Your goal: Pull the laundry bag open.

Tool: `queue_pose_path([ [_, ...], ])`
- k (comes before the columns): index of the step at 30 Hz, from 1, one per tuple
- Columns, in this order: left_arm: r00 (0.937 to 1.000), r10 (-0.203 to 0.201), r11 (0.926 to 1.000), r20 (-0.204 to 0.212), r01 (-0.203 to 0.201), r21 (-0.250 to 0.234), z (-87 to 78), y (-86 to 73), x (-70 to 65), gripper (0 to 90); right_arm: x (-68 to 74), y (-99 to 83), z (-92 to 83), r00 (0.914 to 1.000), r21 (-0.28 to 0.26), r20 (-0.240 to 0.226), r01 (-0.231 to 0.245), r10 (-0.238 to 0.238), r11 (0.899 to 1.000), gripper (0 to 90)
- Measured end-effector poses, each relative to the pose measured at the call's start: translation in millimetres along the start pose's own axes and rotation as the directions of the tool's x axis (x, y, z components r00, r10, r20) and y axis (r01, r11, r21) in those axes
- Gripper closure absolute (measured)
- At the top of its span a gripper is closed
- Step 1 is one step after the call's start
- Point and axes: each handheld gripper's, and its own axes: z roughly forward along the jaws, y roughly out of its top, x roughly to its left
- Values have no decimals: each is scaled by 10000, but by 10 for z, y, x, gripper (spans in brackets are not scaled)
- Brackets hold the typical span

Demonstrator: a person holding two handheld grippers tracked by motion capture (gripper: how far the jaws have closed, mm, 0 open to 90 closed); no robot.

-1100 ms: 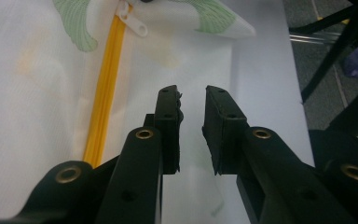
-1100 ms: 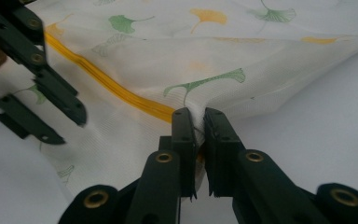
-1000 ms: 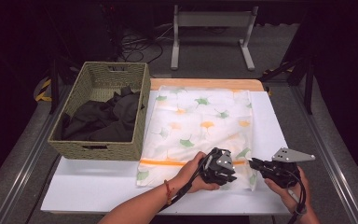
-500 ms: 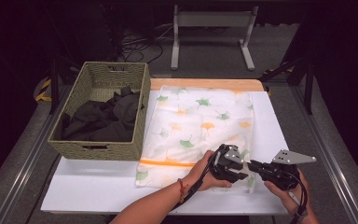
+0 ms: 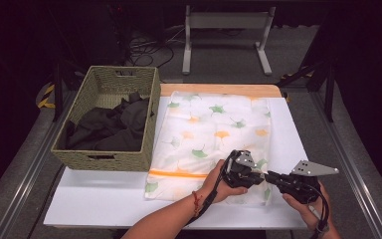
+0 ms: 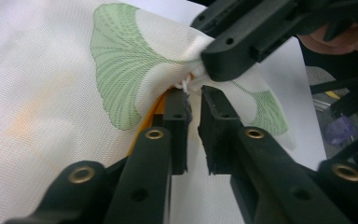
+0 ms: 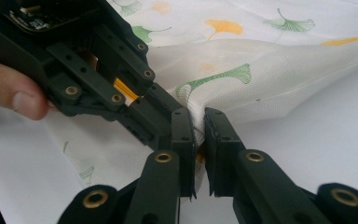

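The mesh laundry bag (image 5: 214,134) – white, printed with green and orange leaves – lies flat on the white surface (image 5: 94,199), just beside a woven basket (image 5: 110,124) of dark clothes (image 5: 112,127).

Both grippers meet at the bag's near right corner. The right gripper (image 5: 267,175) has its fingers (image 7: 182,140) closed to a narrow gap, pinching a raised fold of the mesh between them. The left gripper (image 5: 255,173) has just been closing; its fingers (image 6: 177,116) stand narrow around the small white zip pull (image 6: 186,85) at the end of the orange zip (image 5: 179,174) – whether the pads press on it cannot be told.
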Motion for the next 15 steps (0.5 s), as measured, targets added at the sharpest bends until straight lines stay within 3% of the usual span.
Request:
queue_pose_path([
  [5,9993,-213,9997,-292,211,-92,-13,-4,-2,897,3,-7,-7,10000,-27,-17,19,-19,10000,834],
  [15,9997,-185,9997,-138,183,-144,-26,-14,10,897,4,-20,-5,10000,-39,-46,44,-45,10000,835],
])
